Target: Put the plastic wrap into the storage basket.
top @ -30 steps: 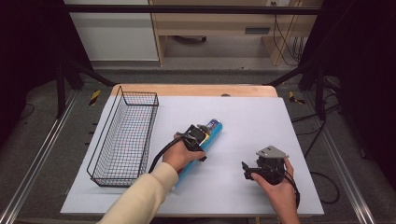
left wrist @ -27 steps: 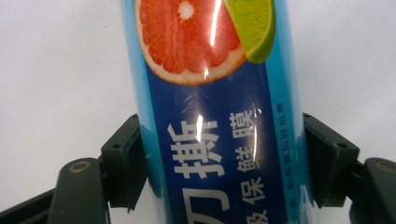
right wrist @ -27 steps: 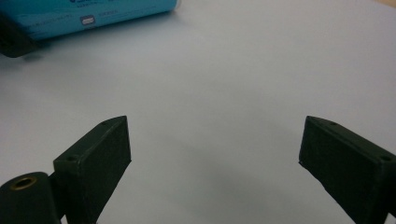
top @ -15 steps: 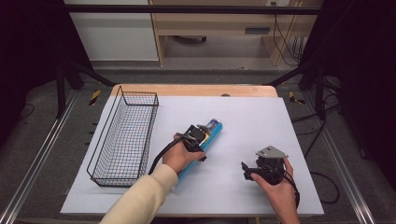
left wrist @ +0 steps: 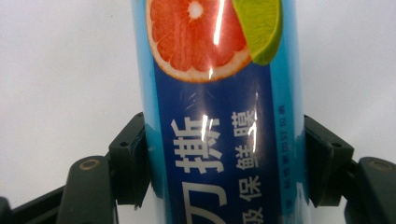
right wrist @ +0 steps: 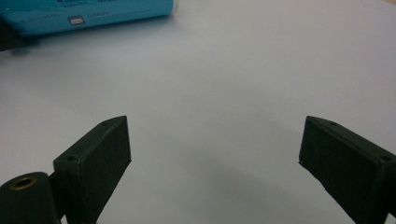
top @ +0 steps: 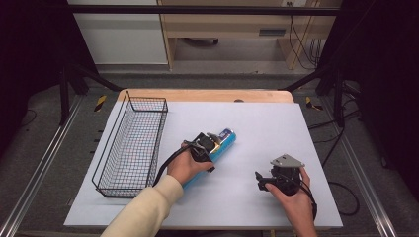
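Both grippers sit over the white table top in the high view. Taking the wire basket at the table's left side as the mark, the left gripper is just to its right, and the right gripper is farther right again and nearer the person. The blue tube lies flat on the table, slanting away from the basket's near end. The left hand comes at it from the basket-near end, probably so the jaws can straddle its narrow width. The basket itself looks to hold nothing, so it seems the likely place for the tube to go.

From the left gripper view, the left gripper has one jaw against each side of the tube, pinching it across its printed wrap of citrus slices and lettering. Gripping across the width, not the length, seems meant to give flat pads a firm seat on a round body.

From the right gripper view, the right gripper stands spread wide with bare table between its jaws. The tube lies well beyond them, so this hand appears to be simply waiting clear.
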